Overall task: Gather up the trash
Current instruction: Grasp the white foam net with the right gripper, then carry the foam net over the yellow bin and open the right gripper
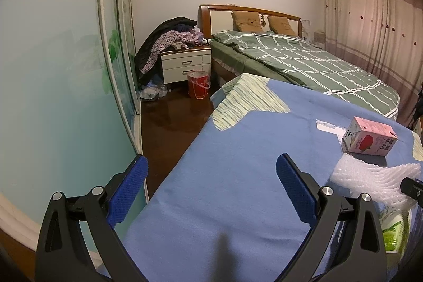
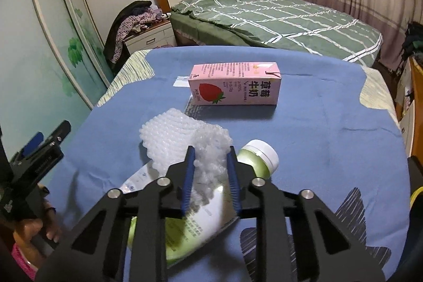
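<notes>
A white foam net sleeve [image 2: 182, 139] lies on the blue cloth [image 2: 317, 139], and my right gripper [image 2: 210, 157] is shut on its near end. Under it lies a green bottle with a white cap [image 2: 260, 157]. A pink strawberry milk carton [image 2: 235, 83] lies on its side farther back. In the left wrist view the sleeve [image 1: 370, 176] and the carton [image 1: 370, 140] are at the right. My left gripper [image 1: 211, 171] is open and empty above the cloth's left part.
A red bucket with a plastic liner [image 1: 198, 83] stands on the dark floor by a white nightstand [image 1: 185, 65] piled with clothes. A bed with a green quilt [image 1: 304, 60] is behind. A wardrobe door [image 1: 53, 70] stands at the left.
</notes>
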### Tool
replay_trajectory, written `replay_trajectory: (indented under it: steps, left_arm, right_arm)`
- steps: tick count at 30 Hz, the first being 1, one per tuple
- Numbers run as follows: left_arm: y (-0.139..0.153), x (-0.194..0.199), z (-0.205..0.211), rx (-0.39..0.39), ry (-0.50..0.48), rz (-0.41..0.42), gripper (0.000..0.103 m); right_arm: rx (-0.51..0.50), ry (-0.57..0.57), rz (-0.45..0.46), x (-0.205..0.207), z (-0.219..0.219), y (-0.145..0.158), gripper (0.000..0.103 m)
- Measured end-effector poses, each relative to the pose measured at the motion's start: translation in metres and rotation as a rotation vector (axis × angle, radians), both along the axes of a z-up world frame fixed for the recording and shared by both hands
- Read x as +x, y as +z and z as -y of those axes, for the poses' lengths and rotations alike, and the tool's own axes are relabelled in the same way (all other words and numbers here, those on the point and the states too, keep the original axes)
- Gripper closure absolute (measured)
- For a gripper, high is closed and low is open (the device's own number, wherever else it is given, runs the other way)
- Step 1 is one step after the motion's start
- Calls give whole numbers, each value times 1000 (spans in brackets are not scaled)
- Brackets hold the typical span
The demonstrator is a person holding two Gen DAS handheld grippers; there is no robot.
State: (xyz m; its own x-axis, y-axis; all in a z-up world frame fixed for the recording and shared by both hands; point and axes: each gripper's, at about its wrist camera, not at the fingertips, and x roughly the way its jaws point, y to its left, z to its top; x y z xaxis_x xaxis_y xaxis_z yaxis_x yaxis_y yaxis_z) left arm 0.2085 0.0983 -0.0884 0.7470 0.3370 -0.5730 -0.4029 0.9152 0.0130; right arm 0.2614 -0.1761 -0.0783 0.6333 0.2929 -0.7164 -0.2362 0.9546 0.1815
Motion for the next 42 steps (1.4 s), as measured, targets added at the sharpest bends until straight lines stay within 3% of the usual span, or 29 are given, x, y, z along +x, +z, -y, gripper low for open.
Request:
replay_trajectory:
  steps: [10, 18, 25, 34, 42]
  left_arm:
    - [2, 0, 2, -1, -10, 1, 7]
    - [1, 1, 9, 8, -44, 2, 7]
    - [1, 3, 28, 37, -113, -1, 7]
    - [5, -5, 55, 47, -210, 14, 7]
    - [15, -13, 87, 70, -295, 31, 7]
  right_arm:
    - [133, -63, 102, -22, 40, 42, 82]
    - [120, -213, 187, -56, 106, 60, 82]
    - [68, -486, 219, -96, 200, 49, 81]
    - [23, -792, 158, -144, 311, 11, 80]
    - [-5, -940, 102, -161, 358, -19, 76]
